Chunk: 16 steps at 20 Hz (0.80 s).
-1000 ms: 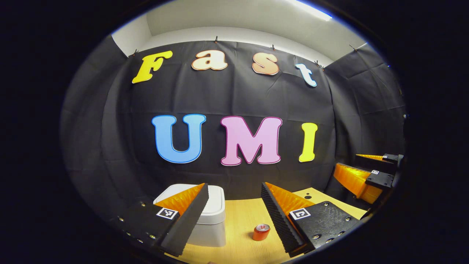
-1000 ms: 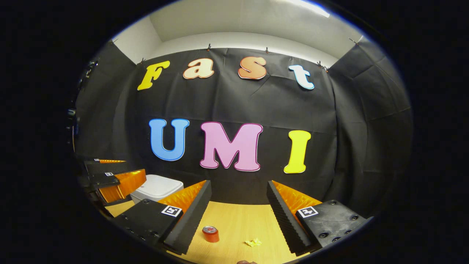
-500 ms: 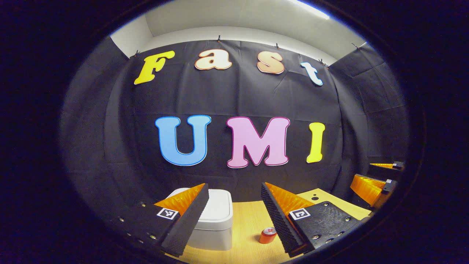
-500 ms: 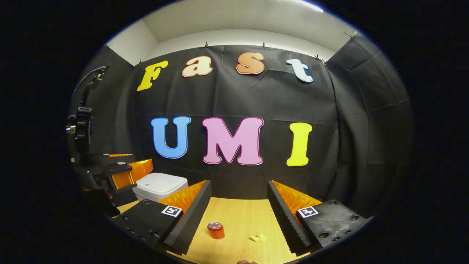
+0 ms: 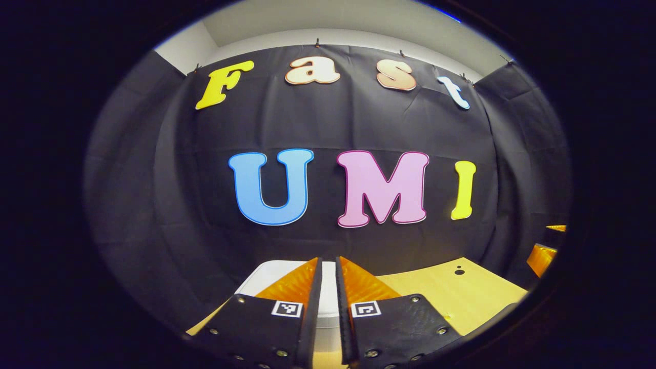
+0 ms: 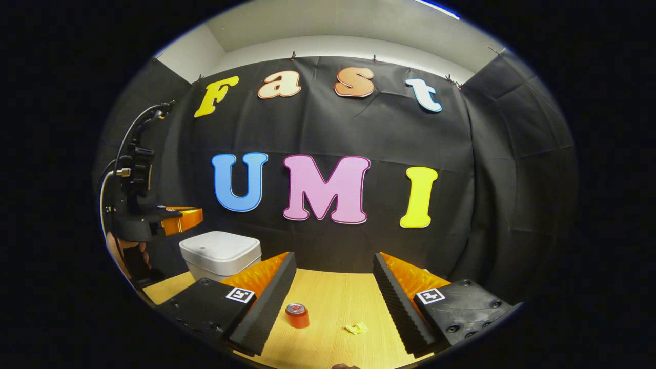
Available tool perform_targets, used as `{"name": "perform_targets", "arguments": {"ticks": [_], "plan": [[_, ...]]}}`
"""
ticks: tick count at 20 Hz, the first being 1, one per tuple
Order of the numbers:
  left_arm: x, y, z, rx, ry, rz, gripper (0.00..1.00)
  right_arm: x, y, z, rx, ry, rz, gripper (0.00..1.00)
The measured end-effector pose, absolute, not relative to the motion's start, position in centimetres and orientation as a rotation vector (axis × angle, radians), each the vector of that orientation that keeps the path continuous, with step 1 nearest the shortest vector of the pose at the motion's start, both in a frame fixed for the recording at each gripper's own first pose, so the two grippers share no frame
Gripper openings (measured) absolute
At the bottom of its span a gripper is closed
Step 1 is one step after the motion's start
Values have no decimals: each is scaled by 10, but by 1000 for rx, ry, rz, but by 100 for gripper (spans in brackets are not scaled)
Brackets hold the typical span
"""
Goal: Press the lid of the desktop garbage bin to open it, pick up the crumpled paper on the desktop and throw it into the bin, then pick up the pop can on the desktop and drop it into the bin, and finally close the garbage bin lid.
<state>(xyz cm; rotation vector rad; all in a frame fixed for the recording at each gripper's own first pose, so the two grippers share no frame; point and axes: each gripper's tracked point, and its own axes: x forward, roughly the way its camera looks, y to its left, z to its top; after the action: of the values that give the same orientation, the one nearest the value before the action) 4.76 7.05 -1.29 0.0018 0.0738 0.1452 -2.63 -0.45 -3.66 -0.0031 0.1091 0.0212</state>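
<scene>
Two jaws of the left gripper [image 5: 328, 307] are clenched together, empty, poised above the bin [image 6: 220, 253], whose lid seems closed. First step in hand: pressing the lid down to open it. Right gripper [image 6: 333, 297] waits with jaws released. On the counter [image 6: 333, 292], right of the bin, stand the can [image 6: 297, 315] and then the paper [image 6: 356, 328]; nothing blocks the bin.

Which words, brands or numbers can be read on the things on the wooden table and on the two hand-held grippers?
Small red metal pop can: print too small to read.
White plastic garbage bin: no text visible.
Crumpled yellowish paper: no text visible.
Square black-and-white marker tag on the right hand-held gripper: a code pattern, no words.
Marker tags on the left hand-held gripper: likewise.
</scene>
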Motion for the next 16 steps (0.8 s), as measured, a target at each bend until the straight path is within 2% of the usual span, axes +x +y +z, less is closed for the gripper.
{"name": "perform_targets", "arguments": {"ticks": [2, 4, 7, 16], "plan": [[53, 78, -20, -7, 97, 151, 5, -24, -3, -36, -9, 107, 26, 98], [60, 78, -33, -31, 137, 114, 2, -25, -2, -42, -9, 119, 32, 98], [69, 79, -51, -64, 194, 67, 1, -24, -2, -46, -14, 137, 36, 98], [92, 115, -96, -82, 315, 132, 1, -23, 0, -63, -55, 192, 47, 98]]}}
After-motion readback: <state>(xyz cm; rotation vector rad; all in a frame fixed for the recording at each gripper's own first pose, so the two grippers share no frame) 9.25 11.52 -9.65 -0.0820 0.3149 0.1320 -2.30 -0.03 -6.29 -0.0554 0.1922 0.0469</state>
